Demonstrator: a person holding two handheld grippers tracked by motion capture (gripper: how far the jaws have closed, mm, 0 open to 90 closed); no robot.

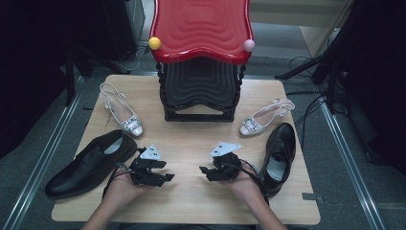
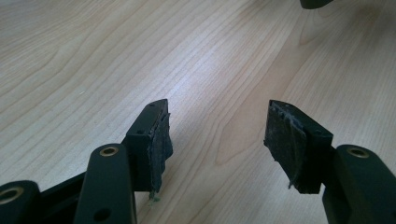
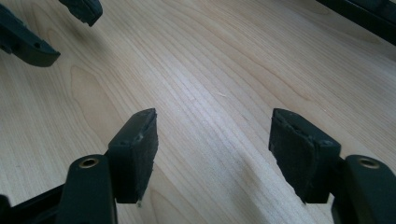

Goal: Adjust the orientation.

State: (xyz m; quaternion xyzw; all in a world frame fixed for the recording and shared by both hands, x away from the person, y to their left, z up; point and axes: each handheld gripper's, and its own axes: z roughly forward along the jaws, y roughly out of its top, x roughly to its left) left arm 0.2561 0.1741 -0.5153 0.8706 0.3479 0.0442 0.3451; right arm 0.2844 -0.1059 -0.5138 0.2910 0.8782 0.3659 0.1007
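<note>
Both grippers rest low over the wooden table (image 1: 191, 143) near its front edge, each held by a hand. My left gripper (image 1: 167, 172) points right and is open, with bare wood between its pads (image 2: 217, 121). My right gripper (image 1: 205, 171) points left toward it, also open over bare wood (image 3: 215, 128). A short gap separates the two. A large black leather shoe (image 1: 88, 165) lies left of the left gripper. A second black shoe (image 1: 278, 155) lies right of the right gripper.
A red-topped black rack (image 1: 201, 57) stands at the back centre. One silver slingback heel (image 1: 122, 115) lies at its left and another (image 1: 265, 117) at its right. The left gripper's jaw tips (image 3: 32, 44) show across the right gripper view.
</note>
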